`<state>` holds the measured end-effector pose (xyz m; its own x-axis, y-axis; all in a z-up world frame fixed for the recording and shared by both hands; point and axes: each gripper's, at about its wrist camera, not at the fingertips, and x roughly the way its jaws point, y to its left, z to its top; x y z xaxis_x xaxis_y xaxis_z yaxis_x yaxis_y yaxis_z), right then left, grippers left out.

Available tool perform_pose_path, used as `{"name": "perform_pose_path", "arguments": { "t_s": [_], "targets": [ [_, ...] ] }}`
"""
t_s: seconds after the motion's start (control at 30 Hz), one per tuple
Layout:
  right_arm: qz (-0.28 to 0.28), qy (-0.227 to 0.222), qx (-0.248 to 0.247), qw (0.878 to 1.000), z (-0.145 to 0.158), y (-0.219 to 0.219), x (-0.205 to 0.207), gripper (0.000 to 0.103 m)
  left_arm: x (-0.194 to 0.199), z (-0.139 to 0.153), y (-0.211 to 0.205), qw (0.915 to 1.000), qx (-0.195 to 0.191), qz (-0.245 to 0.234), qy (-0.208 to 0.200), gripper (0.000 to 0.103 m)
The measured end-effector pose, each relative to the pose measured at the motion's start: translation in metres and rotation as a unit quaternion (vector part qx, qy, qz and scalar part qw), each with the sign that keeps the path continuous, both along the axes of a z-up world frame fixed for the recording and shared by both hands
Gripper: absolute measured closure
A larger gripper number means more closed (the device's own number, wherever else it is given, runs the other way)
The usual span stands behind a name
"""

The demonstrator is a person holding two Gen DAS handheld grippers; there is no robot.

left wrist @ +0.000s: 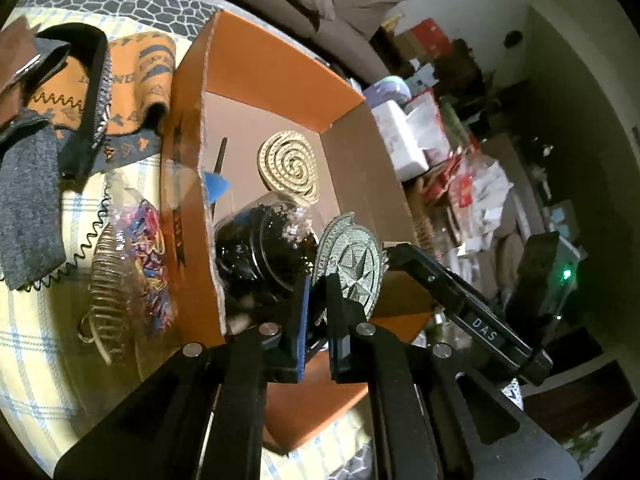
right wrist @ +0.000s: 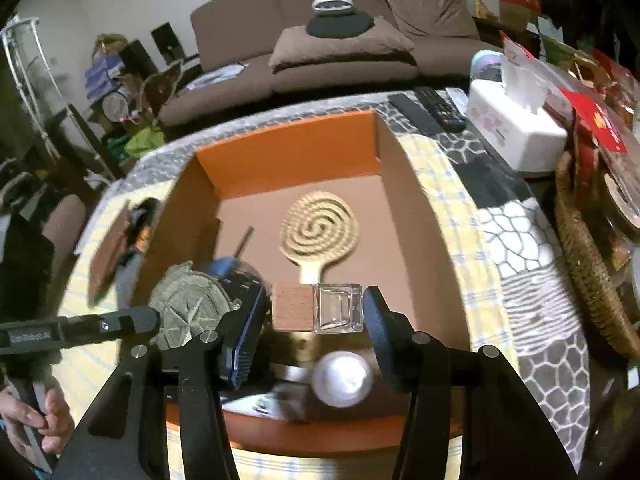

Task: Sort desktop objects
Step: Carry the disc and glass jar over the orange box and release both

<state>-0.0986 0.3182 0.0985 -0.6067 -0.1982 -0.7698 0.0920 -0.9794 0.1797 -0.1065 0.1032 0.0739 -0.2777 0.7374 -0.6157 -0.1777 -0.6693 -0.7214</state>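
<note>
While both grippers are hovering over the box (right wrist: 404,168), the left gripper (left wrist: 316,300) is pinching a medallion (left wrist: 352,260) and the right gripper (right wrist: 316,312) is clamping a bottle (right wrist: 318,308); a brush (right wrist: 316,228) is lying inside the box, bands (left wrist: 144,248) remaining beside it.

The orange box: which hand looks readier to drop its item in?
Probably the right: its gripper holds the small glass bottle over the orange box, while the left gripper's medallion hangs by the wall.

Medal and bottle over the box

A grey compass-star medal (left wrist: 352,264) stands on edge; a square glass bottle (right wrist: 318,307) with wooden cap lies sideways, above the orange box (right wrist: 288,152) holding a spiral brush (right wrist: 316,226).
</note>
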Motion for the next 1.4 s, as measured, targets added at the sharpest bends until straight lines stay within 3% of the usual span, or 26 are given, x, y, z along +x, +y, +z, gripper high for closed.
{"name": "perform_pose_path", "arguments": {
  "t_s": [0.1,0.27,0.57,0.73,0.97,1.2,1.3,1.4],
  "targets": [
    [-0.009,-0.013,0.011,1.000,-0.012,0.004,-0.004,0.052,0.003,0.006,0.005,0.9993,-0.027,-0.002,0.023,0.097],
    [-0.019,-0.024,0.045,0.999,-0.028,0.002,-0.011,0.052,0.006,0.008,0.004,0.9988,-0.038,0.004,0.032,0.097],
    [-0.005,-0.028,0.114,0.993,-0.036,-0.018,-0.015,0.047,0.003,0.014,0.000,0.9983,-0.048,0.011,0.031,0.081],
    [-0.013,-0.017,0.102,0.995,-0.026,-0.016,-0.013,0.045,0.002,0.018,-0.003,0.9984,-0.045,0.016,0.031,0.074],
    [-0.033,-0.002,0.015,0.999,-0.006,0.000,-0.013,0.043,0.001,0.024,-0.011,0.9984,-0.045,0.019,0.030,0.072],
    [-0.022,0.015,-0.008,1.000,0.008,-0.012,-0.012,0.043,0.007,0.040,-0.025,0.9942,-0.087,0.024,0.059,0.069],
    [-0.010,0.022,-0.008,1.000,0.014,-0.022,-0.011,0.039,0.008,0.047,-0.041,0.9921,-0.099,0.036,0.068,0.059],
    [0.006,0.028,-0.006,1.000,0.019,-0.036,-0.010,0.036,0.008,0.049,-0.060,0.9897,-0.114,0.047,0.072,0.058]
  ]
}}
